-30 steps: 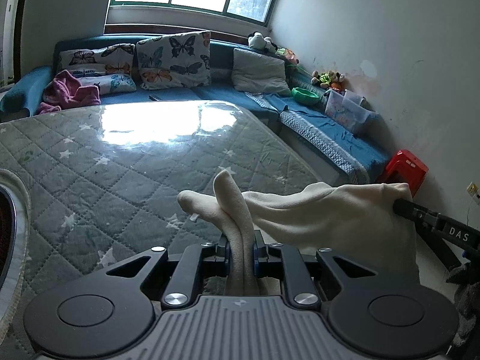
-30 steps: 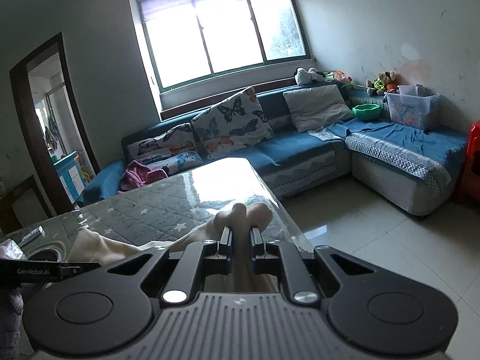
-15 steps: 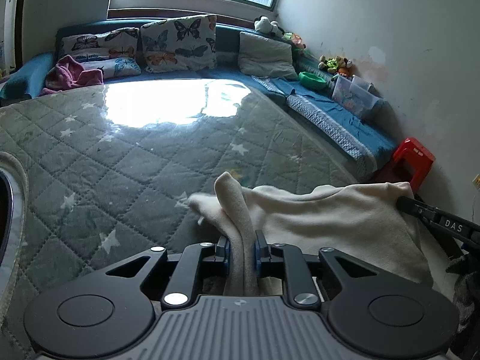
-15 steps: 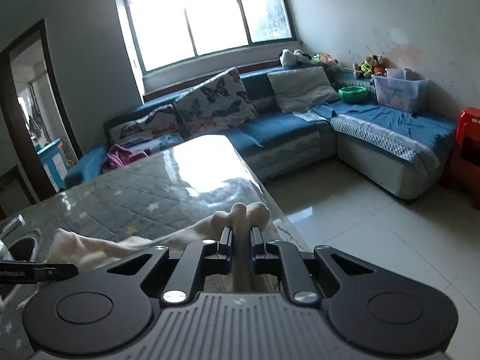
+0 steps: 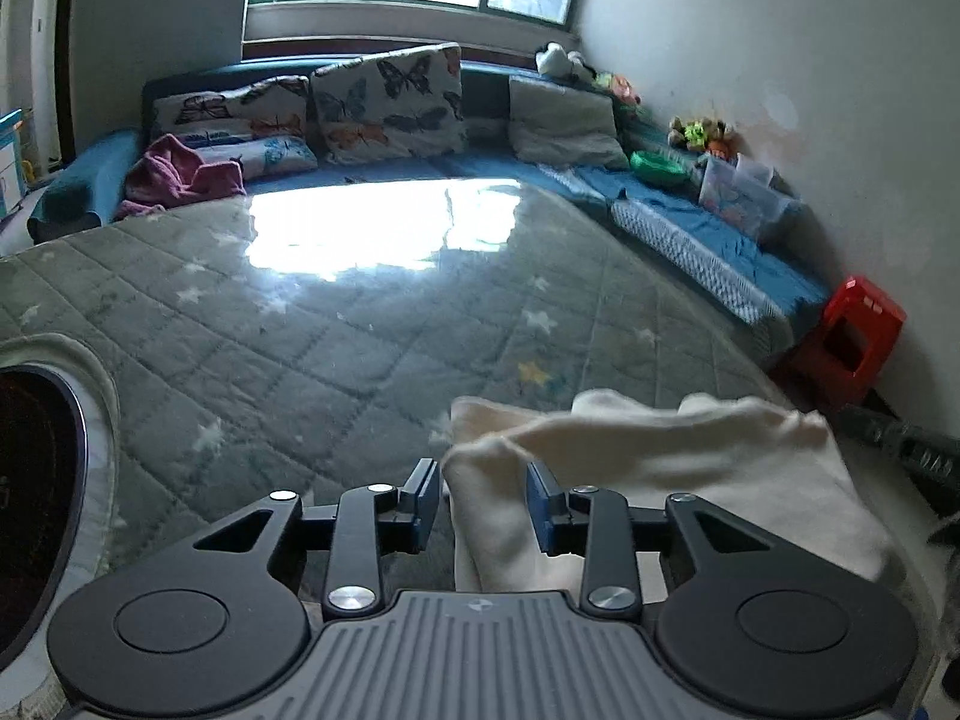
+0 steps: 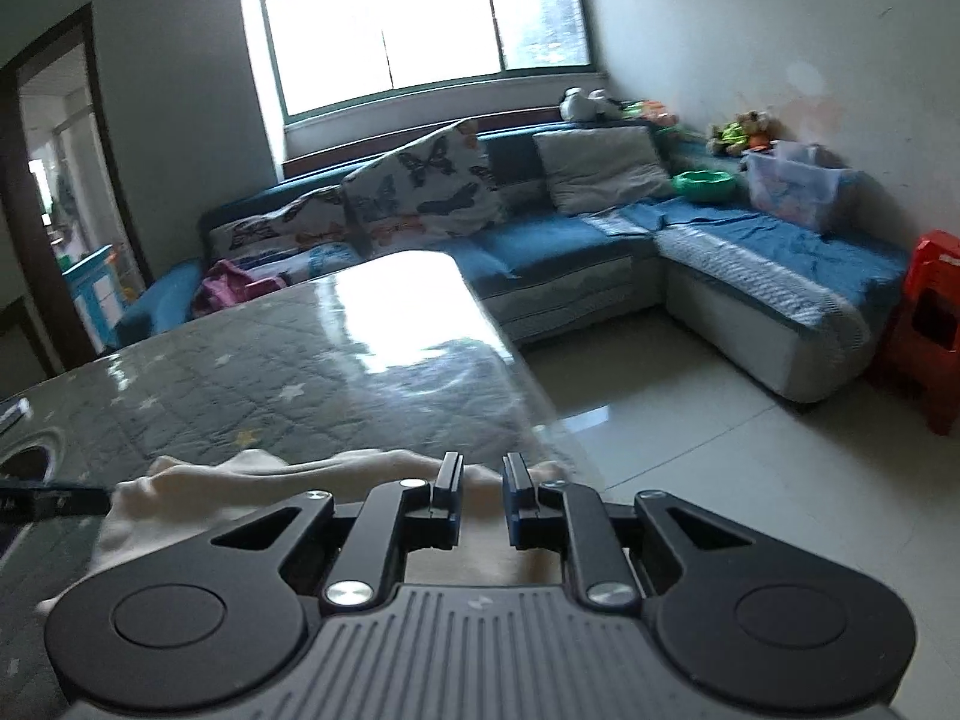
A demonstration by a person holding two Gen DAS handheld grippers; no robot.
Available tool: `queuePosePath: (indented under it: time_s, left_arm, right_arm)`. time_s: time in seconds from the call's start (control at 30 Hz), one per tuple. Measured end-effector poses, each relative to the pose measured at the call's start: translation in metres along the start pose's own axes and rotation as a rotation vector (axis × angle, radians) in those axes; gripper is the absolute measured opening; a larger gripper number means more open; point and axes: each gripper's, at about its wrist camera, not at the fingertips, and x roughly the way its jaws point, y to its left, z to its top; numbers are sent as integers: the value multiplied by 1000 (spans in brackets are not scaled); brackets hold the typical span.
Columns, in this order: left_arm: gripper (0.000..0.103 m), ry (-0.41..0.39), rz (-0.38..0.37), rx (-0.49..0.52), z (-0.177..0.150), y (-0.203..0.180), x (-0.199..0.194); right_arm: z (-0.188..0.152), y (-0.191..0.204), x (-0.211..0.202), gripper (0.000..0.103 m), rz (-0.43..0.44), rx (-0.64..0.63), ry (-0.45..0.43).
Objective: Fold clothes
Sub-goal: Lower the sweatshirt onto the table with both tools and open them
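A cream garment [image 5: 648, 468] lies bunched on the near right part of the grey star-quilted table [image 5: 336, 348]. My left gripper [image 5: 483, 504] is open, its fingers spread on either side of a fold of the cloth without pinching it. In the right wrist view the same cream garment [image 6: 252, 480] stretches across the near table edge. My right gripper [image 6: 480, 495] is open too, with cloth below and behind its fingers. The tip of each gripper shows at the edge of the other's view.
The table [image 6: 288, 372] has a glossy cover and its right edge drops to a tiled floor [image 6: 690, 420]. A blue corner sofa [image 6: 570, 252] with butterfly cushions stands behind. A red stool [image 5: 852, 336] is at the right, and a round dark opening [image 5: 30, 480] at the table's left.
Both grippers were shut on folds of the cream garment; now both have opened and let it go. The cloth has dropped onto the table near the front right edge.
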Motion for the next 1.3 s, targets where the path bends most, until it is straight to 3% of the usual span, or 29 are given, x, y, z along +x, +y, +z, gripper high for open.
queuePosePath:
  time_s: [0.33, 0.47, 0.8, 1.3]
  left_arm:
    - [30, 4, -89, 39, 6, -21, 19]
    - [27, 27, -112, 50, 7, -29, 34]
    - [27, 65, -94, 65, 8, -35, 63]
    - [31, 60, -83, 85, 6, -38, 59]
  right_arm:
    - [1, 30, 26, 31, 73, -35, 45]
    - [0, 35, 34, 33, 78, -45, 60]
    - [-2, 40, 53, 46, 54, -81, 84]
    - [-2, 52, 47, 68, 54, -142, 104]
